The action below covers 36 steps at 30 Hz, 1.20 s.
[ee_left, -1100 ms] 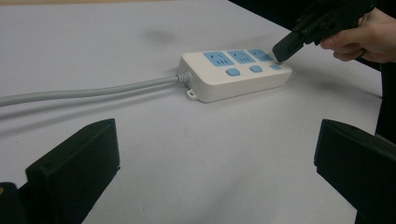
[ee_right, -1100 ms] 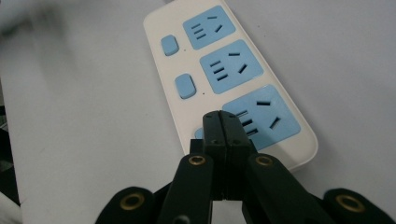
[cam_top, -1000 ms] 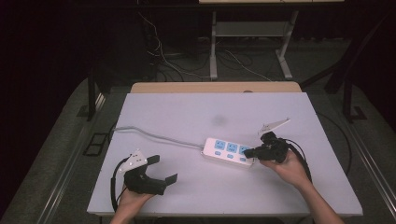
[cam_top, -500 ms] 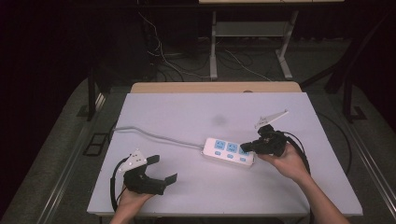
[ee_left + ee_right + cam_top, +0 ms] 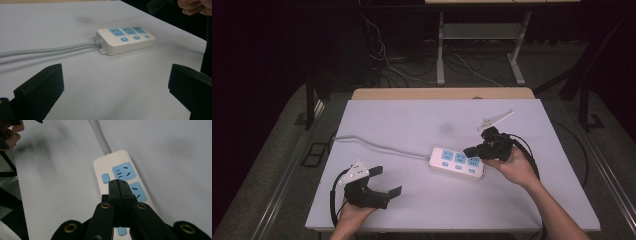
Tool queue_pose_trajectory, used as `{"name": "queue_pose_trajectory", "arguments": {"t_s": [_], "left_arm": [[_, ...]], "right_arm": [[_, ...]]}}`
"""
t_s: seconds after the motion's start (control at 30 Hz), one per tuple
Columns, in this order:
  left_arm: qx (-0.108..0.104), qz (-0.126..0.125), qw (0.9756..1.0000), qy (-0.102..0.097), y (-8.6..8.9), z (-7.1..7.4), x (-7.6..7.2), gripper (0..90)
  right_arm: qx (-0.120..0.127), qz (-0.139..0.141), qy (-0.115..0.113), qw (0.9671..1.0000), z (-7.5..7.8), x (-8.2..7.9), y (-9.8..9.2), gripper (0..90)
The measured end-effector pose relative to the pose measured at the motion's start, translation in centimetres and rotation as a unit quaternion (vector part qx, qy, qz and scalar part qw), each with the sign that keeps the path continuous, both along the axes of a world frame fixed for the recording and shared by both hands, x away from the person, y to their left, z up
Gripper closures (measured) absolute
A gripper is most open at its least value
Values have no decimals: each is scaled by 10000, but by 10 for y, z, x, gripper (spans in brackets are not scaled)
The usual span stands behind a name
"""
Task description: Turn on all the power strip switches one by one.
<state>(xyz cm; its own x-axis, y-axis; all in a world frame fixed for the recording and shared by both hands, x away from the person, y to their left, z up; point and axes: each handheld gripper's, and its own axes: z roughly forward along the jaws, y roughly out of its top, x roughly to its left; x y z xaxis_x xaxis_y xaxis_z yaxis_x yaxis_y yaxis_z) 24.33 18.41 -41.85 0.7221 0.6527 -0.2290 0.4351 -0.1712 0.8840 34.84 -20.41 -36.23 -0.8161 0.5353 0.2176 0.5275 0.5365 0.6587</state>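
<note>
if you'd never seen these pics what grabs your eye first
The white power strip with blue sockets stands out, lying right of the middle of the pale table, its grey cord trailing off to the left edge. Next comes the right claw, jaws pressed together, poised over the strip's right end. The left claw sits at the near left with its jaws wide apart, pointing toward the strip.

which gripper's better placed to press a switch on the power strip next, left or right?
Right, probably. The right gripper hovers over the power strip, its fingers closed together above the blue switches. The left gripper rests open near the table's front edge, well short of the strip.
</note>
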Motion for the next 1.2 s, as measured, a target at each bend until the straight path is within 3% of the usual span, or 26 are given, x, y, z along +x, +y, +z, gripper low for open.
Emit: {"name": "queue_pose_trajectory", "arguments": {"t_s": [0.57, 1.2], "left_arm": [[-7, -6, 10000, -22, 1, 0, 0, 0], [-8, -6, 10000, -13, 2, 0, 1, 0]], "right_arm": [[-53, 148, 79, 9998, -8, 6, 23, 900], [-341, 252, 317, 9986, -34, 10, 36, 900]]}}
